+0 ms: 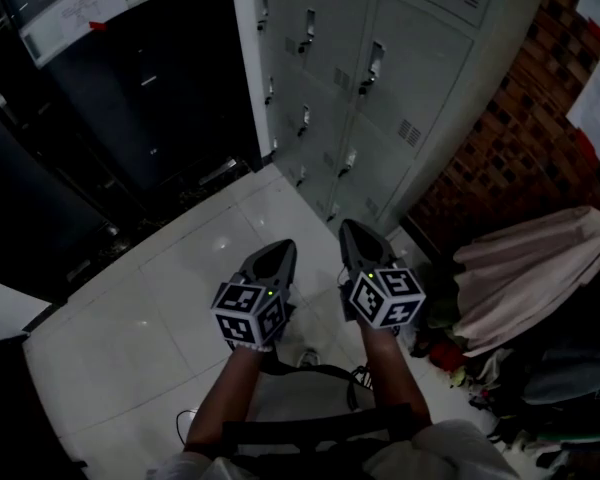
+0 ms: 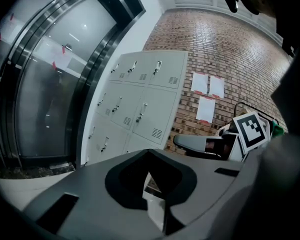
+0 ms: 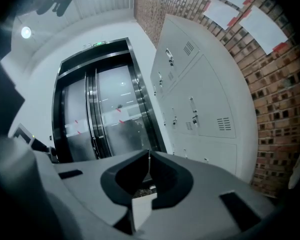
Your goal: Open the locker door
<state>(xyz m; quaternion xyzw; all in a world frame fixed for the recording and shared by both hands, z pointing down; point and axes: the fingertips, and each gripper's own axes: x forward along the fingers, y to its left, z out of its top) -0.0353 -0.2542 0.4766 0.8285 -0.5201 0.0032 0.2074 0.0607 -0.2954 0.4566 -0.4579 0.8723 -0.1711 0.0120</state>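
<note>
Grey lockers (image 1: 380, 98) beside glass doors (image 3: 110, 119) (pink cloth (image 1: 535, 268) nearby).

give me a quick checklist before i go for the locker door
1. Locker doors shut: ok, all look closed.
2. Left gripper empty: ok, jaws together on nothing.
3. Right gripper empty: ok, jaws together on nothing.
4. Grippers at a handle: not ok, both are short of the doors.
5. Jaws apart enough to take a handle: not ok.
6. Which door is meant: cannot tell.
</note>
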